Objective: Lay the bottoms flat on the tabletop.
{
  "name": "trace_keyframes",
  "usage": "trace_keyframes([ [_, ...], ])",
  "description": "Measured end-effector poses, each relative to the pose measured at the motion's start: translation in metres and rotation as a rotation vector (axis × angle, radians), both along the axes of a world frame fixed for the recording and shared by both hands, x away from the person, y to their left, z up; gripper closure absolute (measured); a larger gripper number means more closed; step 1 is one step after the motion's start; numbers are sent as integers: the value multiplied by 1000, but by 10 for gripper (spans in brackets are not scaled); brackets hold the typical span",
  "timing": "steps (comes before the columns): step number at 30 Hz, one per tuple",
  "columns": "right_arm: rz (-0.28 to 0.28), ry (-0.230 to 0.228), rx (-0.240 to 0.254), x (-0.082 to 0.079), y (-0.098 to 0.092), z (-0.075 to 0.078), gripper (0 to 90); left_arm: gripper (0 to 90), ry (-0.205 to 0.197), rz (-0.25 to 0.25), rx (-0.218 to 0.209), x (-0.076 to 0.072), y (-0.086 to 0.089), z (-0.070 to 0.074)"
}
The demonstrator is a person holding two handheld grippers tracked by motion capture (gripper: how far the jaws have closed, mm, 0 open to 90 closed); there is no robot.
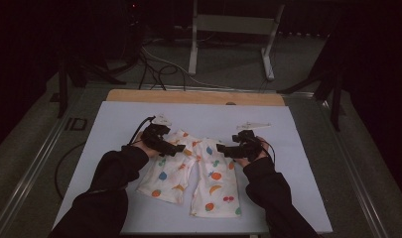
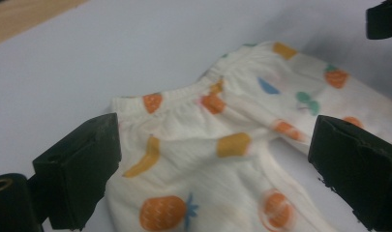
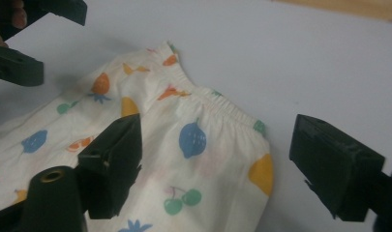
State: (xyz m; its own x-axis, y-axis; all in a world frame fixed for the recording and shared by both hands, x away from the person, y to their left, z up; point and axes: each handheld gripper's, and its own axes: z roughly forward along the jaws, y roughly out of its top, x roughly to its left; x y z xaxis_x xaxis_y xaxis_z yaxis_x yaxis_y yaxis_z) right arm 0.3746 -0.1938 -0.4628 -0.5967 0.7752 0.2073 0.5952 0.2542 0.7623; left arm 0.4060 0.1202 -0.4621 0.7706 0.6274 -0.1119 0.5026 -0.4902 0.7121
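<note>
On the white mat (image 1: 114, 119), where the fruit-print shorts (image 1: 198, 173) are laid flat, the left gripper (image 1: 178, 148) and right gripper (image 1: 221, 147) are held wide and empty over the waistband (image 2: 184, 94), so only the top layer may be pinched if they are lowered shallowly.

one pair of fruit-print shorts (image 1: 193, 171), two hand-held grippers (image 1: 179, 148)
</note>
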Motion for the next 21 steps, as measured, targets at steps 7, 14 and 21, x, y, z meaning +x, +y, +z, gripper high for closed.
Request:
trace_keyframes([
  [7,-81,14,-36,24,4,-10,423,107,17,72,22,28,0,-16],
  [14,-115,62,-59,41,9,-26,485,211,47,112,60,46,-3,-38],
  [21,-115,100,-128,47,17,-46,501,415,42,152,56,57,-3,-58],
])
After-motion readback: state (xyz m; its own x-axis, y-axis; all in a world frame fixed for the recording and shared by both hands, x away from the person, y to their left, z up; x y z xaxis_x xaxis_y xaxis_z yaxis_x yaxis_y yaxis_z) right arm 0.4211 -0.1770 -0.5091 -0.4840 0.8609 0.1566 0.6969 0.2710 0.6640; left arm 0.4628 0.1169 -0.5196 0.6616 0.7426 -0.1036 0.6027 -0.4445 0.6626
